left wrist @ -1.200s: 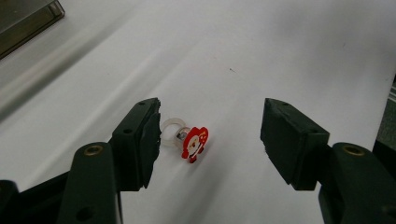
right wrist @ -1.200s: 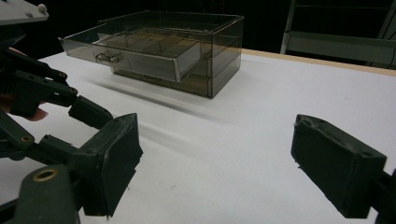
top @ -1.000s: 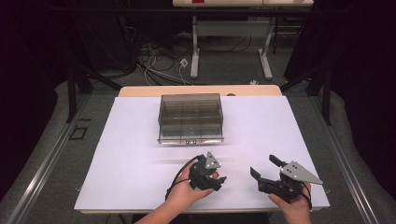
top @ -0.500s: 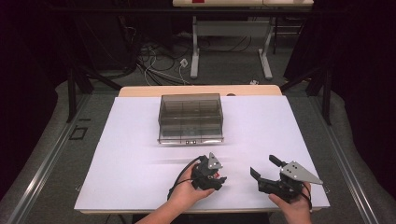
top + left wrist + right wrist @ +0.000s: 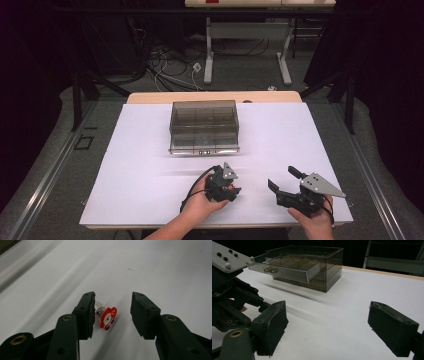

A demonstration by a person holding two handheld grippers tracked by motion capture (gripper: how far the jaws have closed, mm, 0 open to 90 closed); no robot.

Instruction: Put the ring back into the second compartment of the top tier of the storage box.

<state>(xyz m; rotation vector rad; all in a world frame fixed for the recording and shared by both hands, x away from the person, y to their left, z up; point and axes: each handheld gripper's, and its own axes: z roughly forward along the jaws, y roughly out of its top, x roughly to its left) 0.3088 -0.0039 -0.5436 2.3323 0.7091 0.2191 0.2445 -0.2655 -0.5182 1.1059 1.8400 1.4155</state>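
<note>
The white counter (image 5: 150,165) carries a smoky clear drawer box (image 5: 204,127) at its far middle. In the right gripper view the box's upper drawer (image 5: 284,271) stands pulled out toward the near side, its compartments showing through the wall; whether anything lies in them cannot be told. That drawer looks like the place where the small thing is meant to go, so the opening part of the work seems done.

Near the front edge, well apart from the box, the two tools sit side by side. The right hand-held gripper (image 5: 286,186) is at the near right, its jaws spread wide with nothing between them, pointing toward the box. The left hand-held gripper (image 5: 231,187) is just left of it, tipped down at the counter.

The smallest piece is a little red and white Santa figure (image 5: 108,317) with a clear ring part behind it, lying on the counter between the left jaws. Those jaws have just been closing around it: one pad seems to touch the clear ring, while the other stands apart from the figure, so it is not yet gripped.

By my judgement the pick-up is only starting. Left to do: finish the squeeze, lift the figure, carry it far across the counter to the open drawer, drop it in, and likely push the drawer shut.
</note>
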